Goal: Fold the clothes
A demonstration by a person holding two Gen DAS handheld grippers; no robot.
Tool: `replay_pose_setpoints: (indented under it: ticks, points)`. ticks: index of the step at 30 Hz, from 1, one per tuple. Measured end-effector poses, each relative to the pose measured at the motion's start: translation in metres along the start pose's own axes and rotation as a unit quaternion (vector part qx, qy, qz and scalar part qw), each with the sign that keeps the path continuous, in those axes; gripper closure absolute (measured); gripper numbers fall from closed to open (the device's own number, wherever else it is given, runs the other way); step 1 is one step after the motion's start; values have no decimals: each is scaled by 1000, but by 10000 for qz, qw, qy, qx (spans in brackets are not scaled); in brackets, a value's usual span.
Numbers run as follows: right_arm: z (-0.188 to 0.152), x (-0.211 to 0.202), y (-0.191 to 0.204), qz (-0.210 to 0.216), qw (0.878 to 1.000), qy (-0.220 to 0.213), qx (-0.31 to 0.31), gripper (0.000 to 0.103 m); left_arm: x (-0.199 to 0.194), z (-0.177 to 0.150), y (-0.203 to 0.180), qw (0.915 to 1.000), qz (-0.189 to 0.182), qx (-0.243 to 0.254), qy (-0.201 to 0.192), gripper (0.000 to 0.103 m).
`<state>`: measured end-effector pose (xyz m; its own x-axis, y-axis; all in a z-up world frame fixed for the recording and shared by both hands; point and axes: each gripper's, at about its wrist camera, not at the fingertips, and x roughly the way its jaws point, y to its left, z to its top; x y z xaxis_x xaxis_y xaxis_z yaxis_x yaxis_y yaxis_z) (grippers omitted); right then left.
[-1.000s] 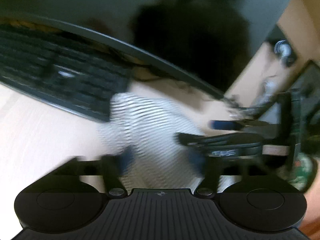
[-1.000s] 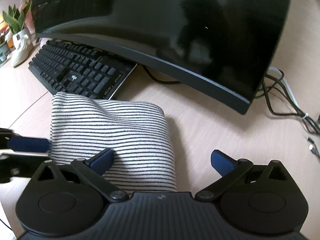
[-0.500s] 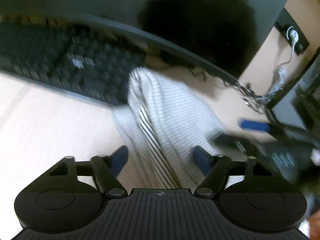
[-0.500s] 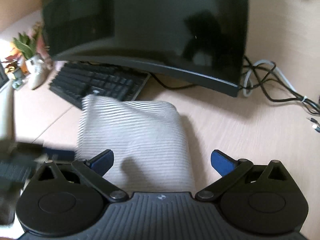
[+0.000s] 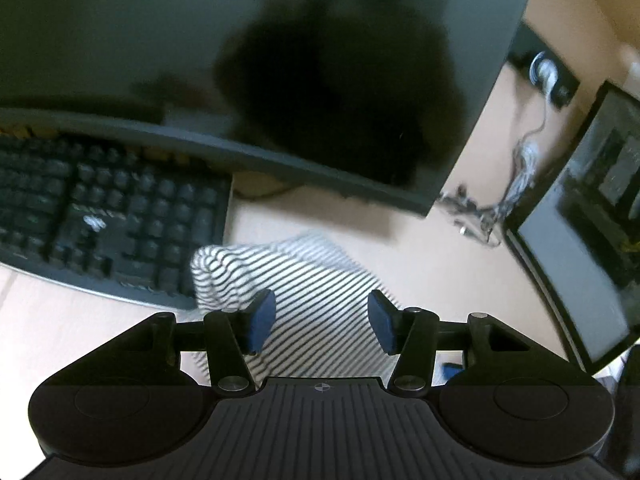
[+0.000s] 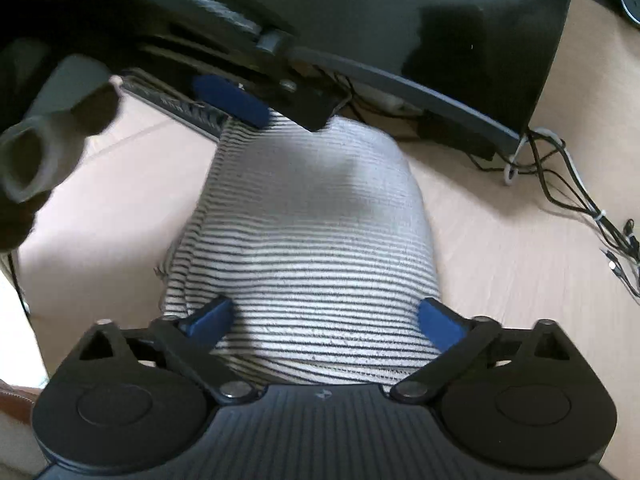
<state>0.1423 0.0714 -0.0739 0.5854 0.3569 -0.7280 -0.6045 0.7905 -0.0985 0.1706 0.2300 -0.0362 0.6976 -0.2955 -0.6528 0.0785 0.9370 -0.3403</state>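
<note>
Striped garment (image 6: 304, 240): folded into a bundle and laid on the table (image 6: 500, 260), in front of the monitor (image 6: 440, 20), its far corner beside the keyboard (image 5: 100, 216).
Left tongs (image 5: 322, 322): held spread apart above the garment's near part; nothing is gripped.
Right tongs (image 6: 324, 320): held wide apart, the near end of the bundle lying between the blue pads (image 6: 438, 322); no cloth is pinched.
Cables (image 6: 568, 184): strewn to the right of the monitor.
</note>
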Motion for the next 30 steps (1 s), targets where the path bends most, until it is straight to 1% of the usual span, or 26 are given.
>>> replay_pose_setpoints:
  ticks: [2,4,9,11,12,14,16,17,19,21,23,25,27,28,30]
  points:
    - [-2,3,-2,-25,9999,30,165,0,13,-4,7,10000,-68,-53,48,51]
    - [-2,3,-4,-40,9995,58,314,0,16,-5,13,9998,-180,-109,42,51]
    - [3,6,-2,-151,9990,190,379,0,22,-3,25,9987,-404,-315,16,51]
    - [5,6,-2,-145,9989,238,374,0,17,-4,25,9982,-387,-457,-85,51]
    - [5,4,-4,-129,9989,226,394,0,11,-7,21,9982,-340,-473,-162,49]
    - [-1,-7,-8,-75,9981,149,593,0,-4,-15,13,9981,-227,-476,-330,37]
    - [-7,-18,-13,-13,9968,71,793,0,-20,-23,4,9975,-114,-479,-498,10]
    - [-12,-24,-18,50,9959,24,904,0,-27,-29,-2,9972,62,-473,-571,6]
    - [-22,-36,-30,184,9934,-73,1130,0,-44,-44,-14,9954,455,-464,-700,5]
    - [-37,-51,-45,368,9892,-149,1408,0,-59,-63,-28,9915,826,-635,-786,3]
    - [-51,-64,-59,520,9855,-60,1616,0,-71,-86,-43,9841,1217,-968,-861,0]
    - [-65,-78,-69,559,9867,-119,1521,0,-77,-111,-60,9745,1623,-1256,-903,0]
    - [-79,-91,-79,581,9880,-187,1416,0,-79,-132,-79,9675,1955,-1363,-845,0]
    - [-84,-91,-83,529,9893,-269,1332,0,-81,-141,-88,9645,2105,-1370,-812,0]
    - [-96,-100,-86,592,9889,-453,1288,0,-84,-155,-104,9577,2437,-1317,-781,0]
